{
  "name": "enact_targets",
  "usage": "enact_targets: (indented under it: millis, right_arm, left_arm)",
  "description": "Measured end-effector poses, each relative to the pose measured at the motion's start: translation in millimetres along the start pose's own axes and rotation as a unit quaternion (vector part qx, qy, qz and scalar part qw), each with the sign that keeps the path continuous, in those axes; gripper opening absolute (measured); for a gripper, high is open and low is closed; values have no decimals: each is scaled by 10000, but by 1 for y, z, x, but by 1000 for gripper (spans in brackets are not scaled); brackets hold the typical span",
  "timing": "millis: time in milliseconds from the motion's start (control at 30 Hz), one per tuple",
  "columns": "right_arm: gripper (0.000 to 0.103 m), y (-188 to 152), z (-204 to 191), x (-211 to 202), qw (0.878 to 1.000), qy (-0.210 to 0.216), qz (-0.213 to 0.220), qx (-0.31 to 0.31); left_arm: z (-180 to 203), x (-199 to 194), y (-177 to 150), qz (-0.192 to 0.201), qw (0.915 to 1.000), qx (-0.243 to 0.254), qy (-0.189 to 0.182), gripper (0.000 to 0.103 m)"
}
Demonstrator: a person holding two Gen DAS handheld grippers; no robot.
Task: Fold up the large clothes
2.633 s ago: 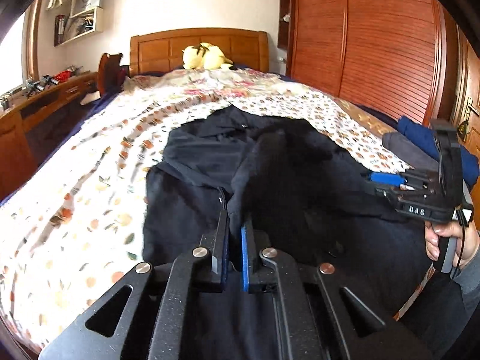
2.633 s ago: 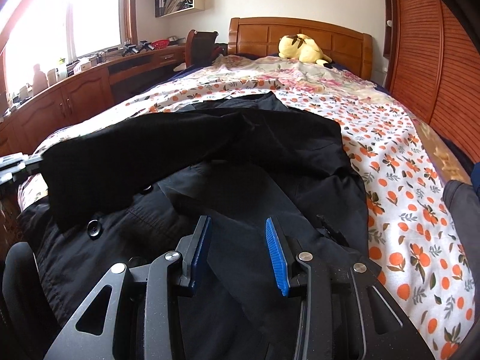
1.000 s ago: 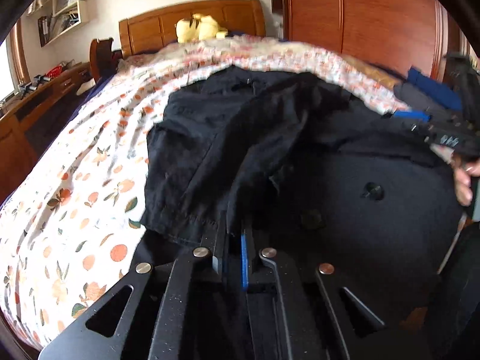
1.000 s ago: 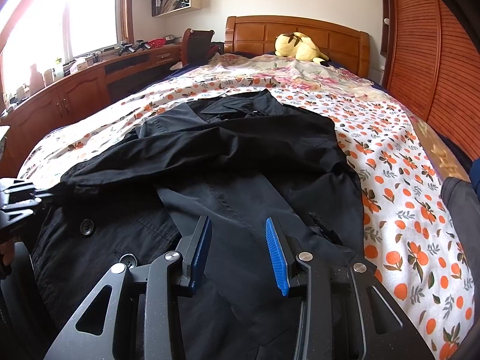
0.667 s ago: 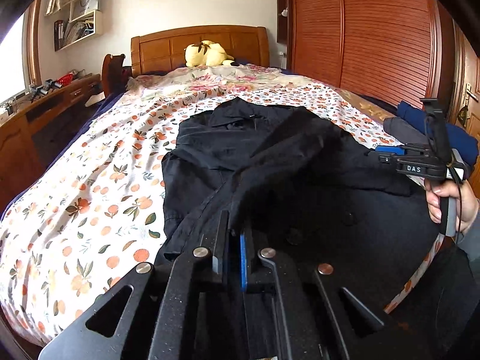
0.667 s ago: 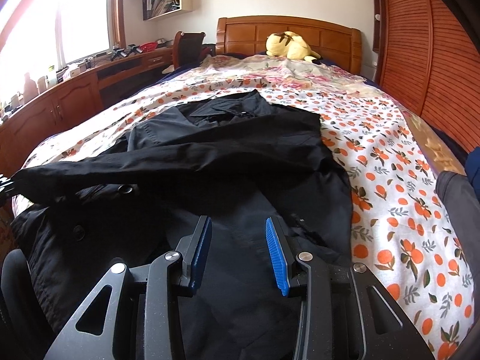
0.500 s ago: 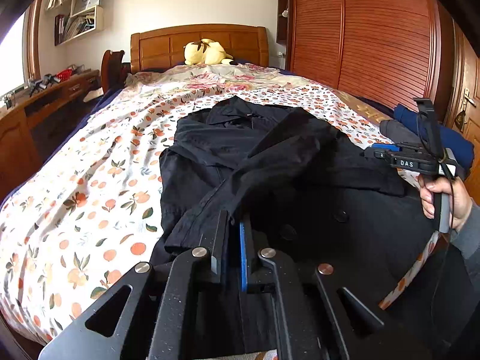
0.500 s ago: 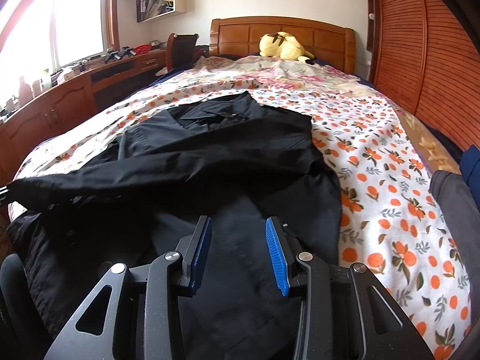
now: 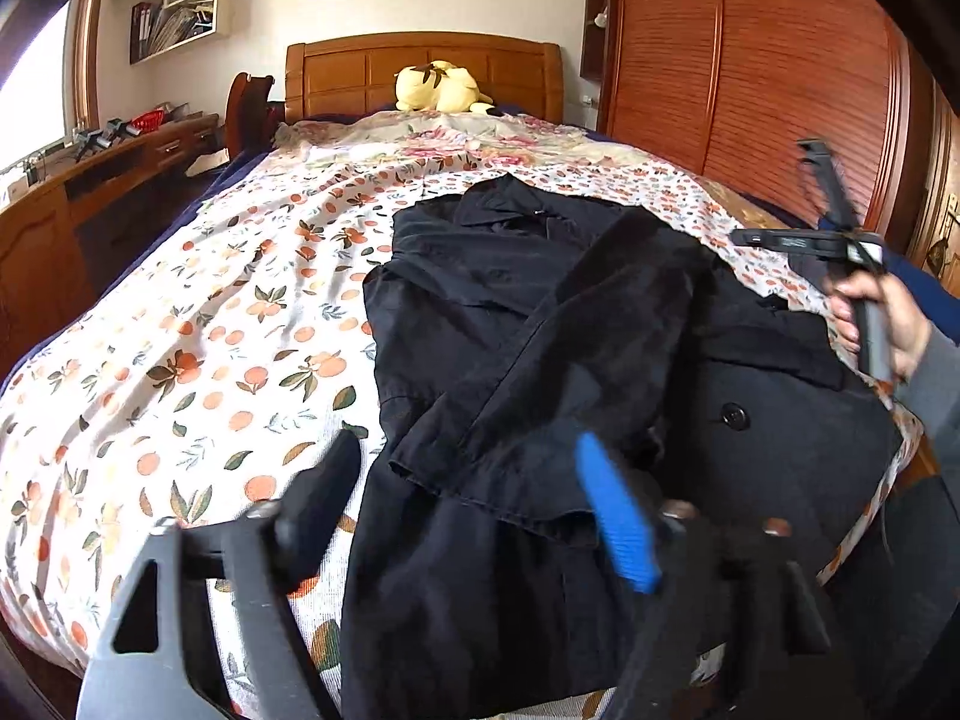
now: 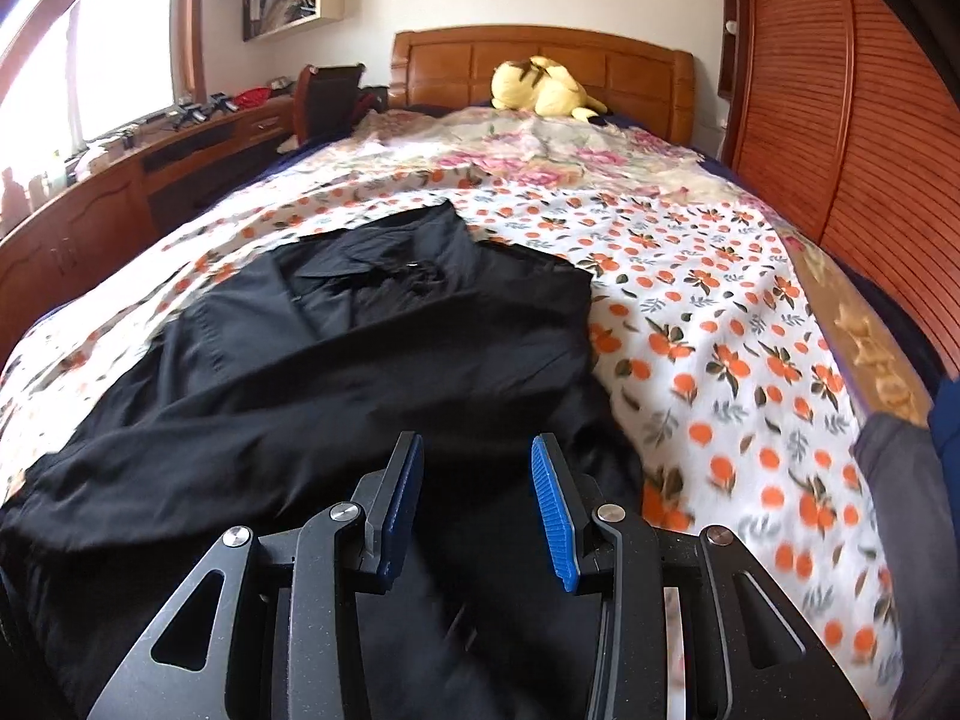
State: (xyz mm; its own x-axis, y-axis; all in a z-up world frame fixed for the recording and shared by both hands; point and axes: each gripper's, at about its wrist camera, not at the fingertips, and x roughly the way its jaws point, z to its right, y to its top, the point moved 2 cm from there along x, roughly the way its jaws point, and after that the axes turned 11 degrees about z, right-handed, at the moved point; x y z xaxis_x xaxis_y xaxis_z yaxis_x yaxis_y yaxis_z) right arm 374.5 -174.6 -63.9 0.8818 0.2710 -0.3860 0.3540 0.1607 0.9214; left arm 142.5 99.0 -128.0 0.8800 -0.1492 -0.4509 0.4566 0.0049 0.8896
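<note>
Above the black coat (image 9: 540,360), left tongs (image 9: 474,504) just opened, right tongs (image 10: 474,504) empty, apart.

The left gripper (image 9: 465,501) is a black, speckled frame with triangular cut-outs in its arms and round silver screws at the joints. One of its fingers (image 9: 615,516) carries a bright blue ribbed pad; the other shows only its black back. The right gripper (image 10: 474,501) has the same build: matte black arms, triangular cut-outs, silver screws, and blue ribbed pads on both fingers (image 10: 552,516). Seen from the left wrist camera, it has a small white label on its side, too blurred to read, and a grey handle. The right hand (image 9: 882,315) comes out of a grey sleeve (image 9: 939,378).
</note>
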Motion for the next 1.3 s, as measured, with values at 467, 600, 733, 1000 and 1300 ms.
enact_targets:
  millis: [467, 600, 733, 1000, 1300]
  right_arm:
    - [39, 7, -3, 104, 9935, 283, -1102, -22]
    - [39, -10, 11, 118, 9915, 40, -1300, -62]
    - [39, 2, 11, 109, 9944, -1, -1038, 185]
    - [39, 25, -40, 61, 9971, 488, -520, -266]
    - [39, -9, -121, 63, 9857, 1325, -788, -683]
  left_arm:
    - [-8, 2, 5, 89, 9999, 69, 92, 78]
    - [-8, 2, 5, 89, 9999, 56, 32, 78]
    - [-8, 4, 5, 96, 9999, 25, 31, 78]
    - [-5, 5, 2, 112, 9999, -18, -5, 78]
    - [-4, -1, -3, 89, 9999, -52, 16, 78]
